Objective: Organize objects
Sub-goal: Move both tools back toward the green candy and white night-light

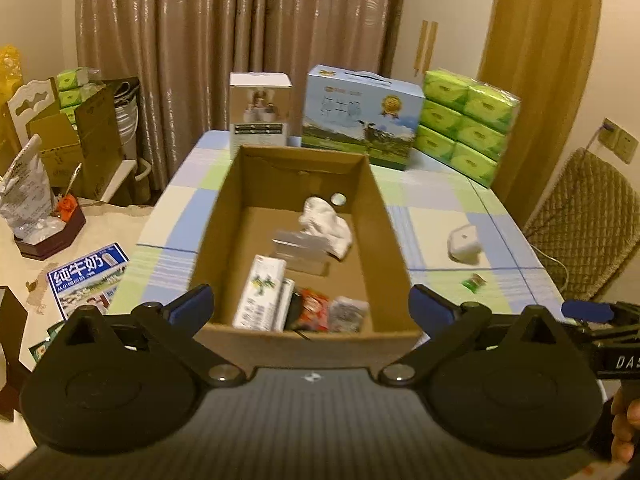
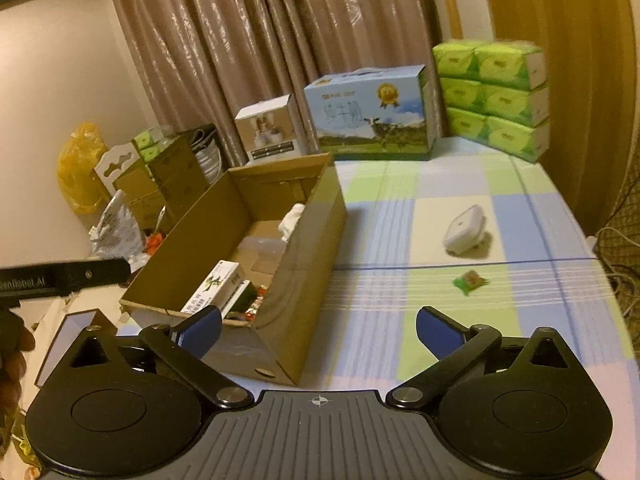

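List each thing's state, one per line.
left gripper: open, empty
right gripper: open, empty
cardboard box: open-topped, partly filled
white case: on tablecloth, outside box
green packet: on tablecloth, outside box
white cloth: crumpled in box

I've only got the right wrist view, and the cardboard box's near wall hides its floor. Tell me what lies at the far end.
Observer: A small round disc lies on the floor of the box, right behind the white cloth.
Operator: Now give me the near right corner.
Observer: A pale speckled packet sits there, next to a red packet.
Operator: Report the left gripper's fingers.
Observer: The left gripper is open and holds nothing, pointing into the box over its near wall.
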A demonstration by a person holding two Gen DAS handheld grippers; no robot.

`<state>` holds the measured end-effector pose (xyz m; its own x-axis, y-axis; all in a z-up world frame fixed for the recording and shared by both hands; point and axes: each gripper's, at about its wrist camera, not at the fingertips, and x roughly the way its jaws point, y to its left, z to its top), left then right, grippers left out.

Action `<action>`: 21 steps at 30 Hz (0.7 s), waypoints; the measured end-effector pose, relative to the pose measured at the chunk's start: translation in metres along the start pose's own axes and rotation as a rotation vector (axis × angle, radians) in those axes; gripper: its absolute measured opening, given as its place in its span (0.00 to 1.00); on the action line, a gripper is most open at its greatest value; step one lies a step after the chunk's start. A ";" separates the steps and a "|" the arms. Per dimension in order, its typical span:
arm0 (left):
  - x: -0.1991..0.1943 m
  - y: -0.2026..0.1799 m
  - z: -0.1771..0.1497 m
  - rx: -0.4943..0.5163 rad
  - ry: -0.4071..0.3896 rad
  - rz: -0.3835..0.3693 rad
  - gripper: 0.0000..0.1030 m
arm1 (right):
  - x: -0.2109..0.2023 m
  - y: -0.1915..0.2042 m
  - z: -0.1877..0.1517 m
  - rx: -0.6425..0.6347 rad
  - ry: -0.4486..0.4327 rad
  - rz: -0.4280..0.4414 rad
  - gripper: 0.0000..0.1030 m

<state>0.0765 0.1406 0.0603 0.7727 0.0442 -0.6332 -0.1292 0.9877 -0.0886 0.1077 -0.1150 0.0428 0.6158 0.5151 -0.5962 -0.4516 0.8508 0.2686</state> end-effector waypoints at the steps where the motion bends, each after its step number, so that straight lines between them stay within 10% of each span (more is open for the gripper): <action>1: -0.003 -0.005 -0.003 -0.002 0.003 -0.002 0.99 | -0.004 -0.001 -0.001 -0.001 -0.002 -0.005 0.98; 21: -0.017 -0.062 -0.024 0.043 0.016 -0.070 0.99 | -0.063 -0.055 -0.016 0.083 -0.067 -0.121 0.98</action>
<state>0.0570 0.0748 0.0580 0.7687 -0.0272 -0.6391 -0.0481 0.9938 -0.1001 0.0836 -0.1958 0.0533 0.7054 0.4115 -0.5771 -0.3178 0.9114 0.2614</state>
